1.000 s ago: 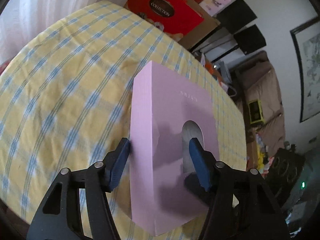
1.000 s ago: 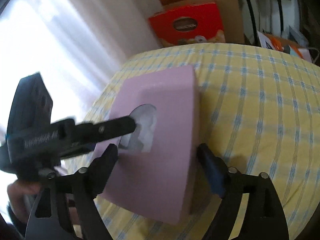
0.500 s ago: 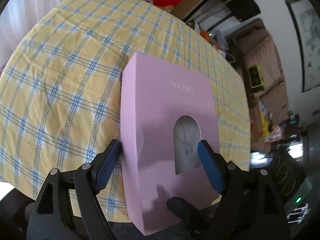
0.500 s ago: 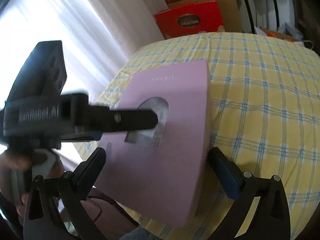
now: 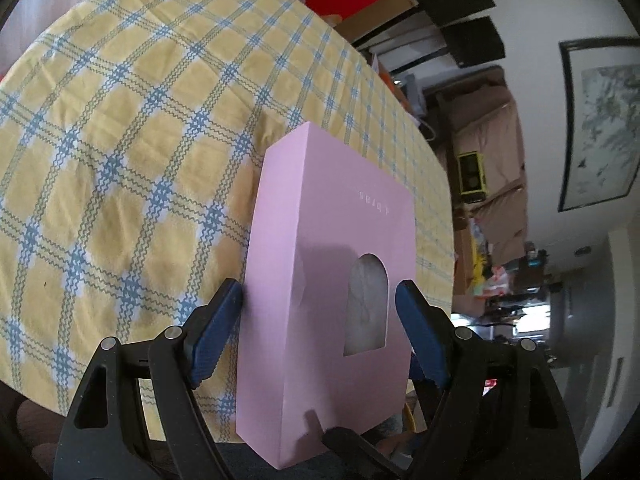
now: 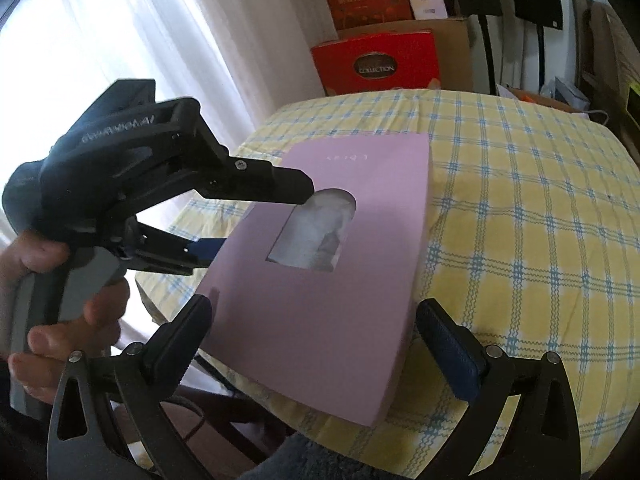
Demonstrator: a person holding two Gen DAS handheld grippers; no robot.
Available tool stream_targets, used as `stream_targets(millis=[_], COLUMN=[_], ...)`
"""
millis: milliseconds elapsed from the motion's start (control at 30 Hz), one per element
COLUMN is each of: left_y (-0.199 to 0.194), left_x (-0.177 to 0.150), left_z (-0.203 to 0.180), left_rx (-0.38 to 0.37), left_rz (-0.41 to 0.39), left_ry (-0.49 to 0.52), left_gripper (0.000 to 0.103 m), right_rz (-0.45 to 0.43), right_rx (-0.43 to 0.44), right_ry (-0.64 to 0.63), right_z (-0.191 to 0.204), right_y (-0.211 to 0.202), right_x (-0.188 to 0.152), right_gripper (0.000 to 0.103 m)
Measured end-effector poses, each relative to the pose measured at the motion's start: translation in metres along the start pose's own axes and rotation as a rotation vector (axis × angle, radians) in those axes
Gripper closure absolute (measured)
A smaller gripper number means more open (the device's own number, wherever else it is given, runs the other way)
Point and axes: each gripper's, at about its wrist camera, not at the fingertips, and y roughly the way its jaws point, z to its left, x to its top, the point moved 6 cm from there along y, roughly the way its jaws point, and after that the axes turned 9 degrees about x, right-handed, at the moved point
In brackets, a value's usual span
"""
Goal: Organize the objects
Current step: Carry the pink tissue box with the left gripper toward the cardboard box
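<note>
Two close wrist views (both angled down) sharing the pink box [image 5: 340, 280]

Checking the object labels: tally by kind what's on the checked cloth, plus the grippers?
Pink box: 1
Grippers: 2, left and right, both open around the box
Tablecloth: 1
Total: 4

Flat pink box [image 5: 320, 280] with arched window, overhanging the tablecloth's [image 5: 120, 140] near edge
</note>
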Motion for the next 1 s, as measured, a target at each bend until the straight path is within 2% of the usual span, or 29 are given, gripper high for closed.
stream_targets(millis=[67,200,300,333,400,433,467,533,567,600,733,900,933,1000], left_y=[0.000,0.002,0.002,0.002,0.002,0.003,0.004,0.006,0.008,0.009,0.009,0.016,0.015,0.013], left_x=[-0.001,-0.007,-0.010,-0.011,-0.013,-0.015,-0.018,-0.021,-0.022,-0.022,-0.026,-0.031,-0.030,-0.024], left_z=[-0.003,-0.013,-0.015,-0.015,-0.015,-0.016,-0.018,-0.021,-0.023,-0.024,-0.030,-0.035,-0.035,-0.028], left_rx=[0.013,0.092,0.124,0.129,0.130,0.121,0.096,0.086,0.097,0.110,0.162,0.176,0.168,0.123], left_rz=[-0.005,-0.012,-0.029,-0.034,-0.030,-0.017,0.009,0.022,0.021,0.019,-0.005,-0.001,-0.008,-0.072], left_ry=[0.028,0.116,0.134,0.128,0.098,0.090,0.082,0.086,0.085,0.085,0.092,0.109,0.093,0.004], left_gripper=[0.026,0.027,0.028,0.031,0.038,0.039,0.041,0.046,0.047,0.047,0.046,0.034,0.034,0.034], right_rz=[0.000,0.003,-0.020,-0.053,-0.101,-0.110,-0.097,-0.038,-0.015,0.001,-0.016,-0.009,-0.004,0.000], right_rx=[-0.012,-0.020,0.062,0.104,0.136,0.125,0.078,-0.042,-0.075,-0.096,-0.080,-0.055,-0.047,-0.008], right_ry=[-0.015,-0.036,0.040,0.087,0.118,0.107,0.069,0.000,-0.007,-0.003,0.025,0.041,0.041,0.055], right_z=[0.000,0.002,-0.006,-0.011,-0.015,-0.015,-0.015,-0.017,-0.020,-0.023,-0.030,-0.041,-0.043,-0.052], right_y=[-0.002,-0.003,-0.009,-0.015,-0.027,-0.031,-0.034,-0.030,-0.028,-0.026,-0.028,-0.029,-0.028,-0.022], right_x=[0.001,0.000,0.004,0.008,0.014,0.016,0.018,0.017,0.017,0.015,0.013,0.011,0.010,0.015], right_gripper=[0.000,0.000,0.000,0.000,0.002,0.002,0.003,0.010,0.017,0.020,0.027,0.028,0.028,0.028])
